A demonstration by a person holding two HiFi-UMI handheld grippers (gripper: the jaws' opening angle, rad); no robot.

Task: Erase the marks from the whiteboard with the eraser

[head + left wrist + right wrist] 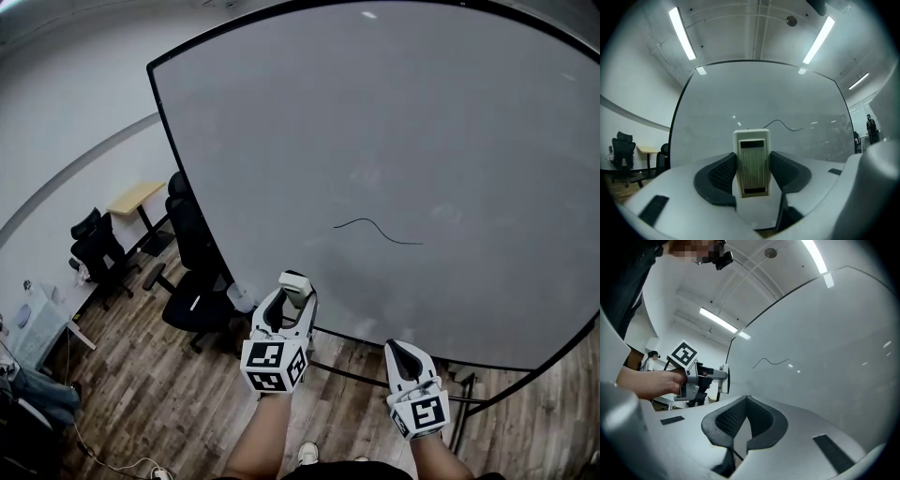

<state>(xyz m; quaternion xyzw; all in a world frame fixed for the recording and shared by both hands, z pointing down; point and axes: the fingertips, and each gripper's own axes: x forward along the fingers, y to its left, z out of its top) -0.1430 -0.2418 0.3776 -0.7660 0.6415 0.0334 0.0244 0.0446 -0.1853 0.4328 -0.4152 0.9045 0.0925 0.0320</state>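
We are clamping the eraser in our left gripper, with the jaws bearing on its two long sides and its ribbed back facing us. It is sitting close to the board, below and left of the mark, and we cannot tell whether it is touching. We are judging it a light, stiff plastic block, easy to press flat from this mid-side hold. Our right gripper is hanging empty, jaws pressed together. The whiteboard is carrying one thin black squiggle low on its face. Off its left edge, office chairs, a desk and a wood floor are showing.
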